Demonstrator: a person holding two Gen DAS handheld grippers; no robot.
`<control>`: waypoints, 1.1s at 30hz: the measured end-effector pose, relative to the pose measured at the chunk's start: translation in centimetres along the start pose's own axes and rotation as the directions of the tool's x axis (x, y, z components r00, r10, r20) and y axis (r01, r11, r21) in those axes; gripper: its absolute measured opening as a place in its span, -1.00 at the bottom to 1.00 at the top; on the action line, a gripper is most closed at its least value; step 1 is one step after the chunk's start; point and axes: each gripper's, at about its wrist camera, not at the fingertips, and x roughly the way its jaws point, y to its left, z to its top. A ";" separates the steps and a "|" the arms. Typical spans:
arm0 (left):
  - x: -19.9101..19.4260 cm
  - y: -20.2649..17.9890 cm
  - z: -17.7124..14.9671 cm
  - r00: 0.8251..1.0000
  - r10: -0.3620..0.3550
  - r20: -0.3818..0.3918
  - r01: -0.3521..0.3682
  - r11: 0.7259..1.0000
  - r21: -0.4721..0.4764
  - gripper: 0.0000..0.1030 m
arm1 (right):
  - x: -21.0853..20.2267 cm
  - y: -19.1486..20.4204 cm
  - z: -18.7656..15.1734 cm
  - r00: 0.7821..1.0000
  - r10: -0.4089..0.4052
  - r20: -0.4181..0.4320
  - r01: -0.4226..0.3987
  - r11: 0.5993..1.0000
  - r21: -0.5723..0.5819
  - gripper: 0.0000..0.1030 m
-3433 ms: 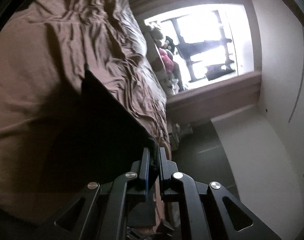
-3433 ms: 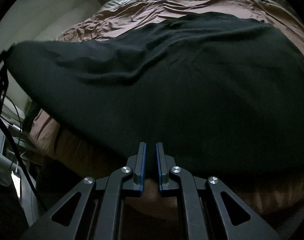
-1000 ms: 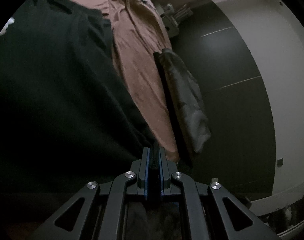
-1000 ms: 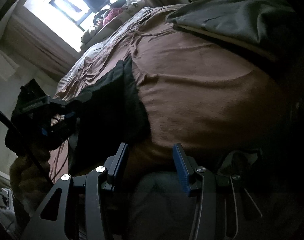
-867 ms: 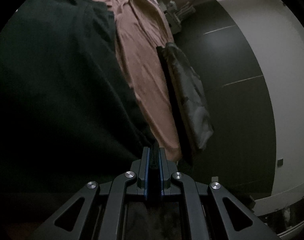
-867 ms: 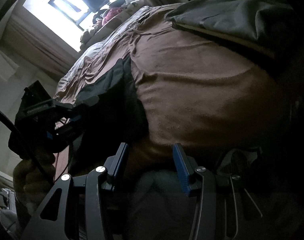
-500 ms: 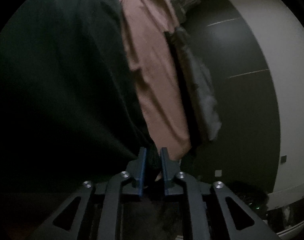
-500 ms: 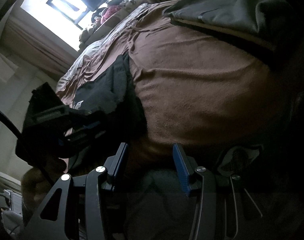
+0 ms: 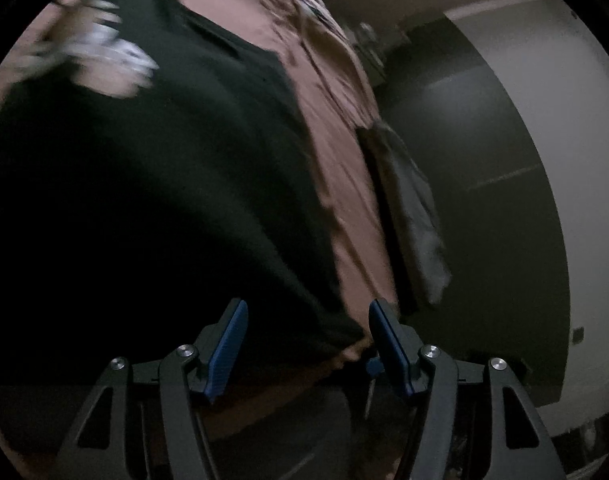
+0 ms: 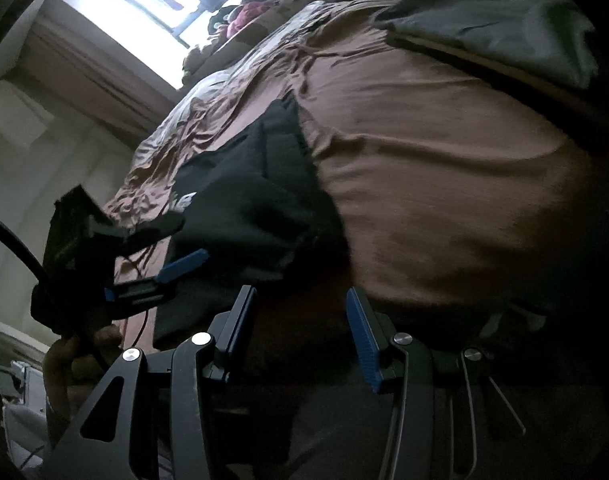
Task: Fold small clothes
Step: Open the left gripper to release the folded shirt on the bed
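1. My left gripper (image 9: 306, 346) stood with its blue-padded jaws wide apart and held nothing. The corner of the black soft cotton garment (image 9: 152, 200) lay just between and in front of them, loose on the bed.

2. My right gripper (image 10: 302, 334) was wide as well and empty, hanging low near the edge of the mattress. From its camera I saw the left gripper (image 10: 160, 248) at the near side of the same black garment (image 10: 248, 196).

3. The garment lay on the brown wrinkled bed sheet (image 10: 444, 184), near the edge of the bed. It seemed already doubled over, with a small white print (image 10: 184, 200) showing, but the picture was blurred and dark, so I could not count the layers.

4. I judged the cloth to be light, limp and not slippery. It would sag and drag on the sheet if lifted by one point only.

5. The best hold, in my opinion, was on two corners of one folded edge, pinching all layers together and not the sheet below.

6. Farther away lay a grey folded blanket (image 10: 496, 20) at the bed's end, well apart from the garment.
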 end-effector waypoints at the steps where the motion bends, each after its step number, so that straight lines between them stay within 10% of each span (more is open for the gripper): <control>1: -0.9 0.7 0.1 1.000 0.015 0.016 -0.015 1.000 -0.009 0.25 | 0.4 0.1 0.2 1.000 -0.002 -0.002 0.002 1.000 0.002 -0.14; 12: -8.0 6.6 -0.7 0.976 0.179 0.121 -0.170 0.982 -0.082 0.25 | 3.8 0.6 1.8 1.000 -0.002 0.009 0.001 1.000 0.030 -1.00; 23: -9.2 9.6 -1.6 0.970 0.216 0.109 -0.202 0.971 -0.128 0.25 | 4.8 -0.2 2.2 0.999 -0.027 -0.022 0.028 0.997 0.070 -0.93; 33: -10.4 9.9 0.8 0.968 0.208 0.138 -0.193 0.974 -0.115 0.25 | 4.9 1.7 8.1 0.998 -0.041 0.052 0.043 0.998 -0.044 -0.14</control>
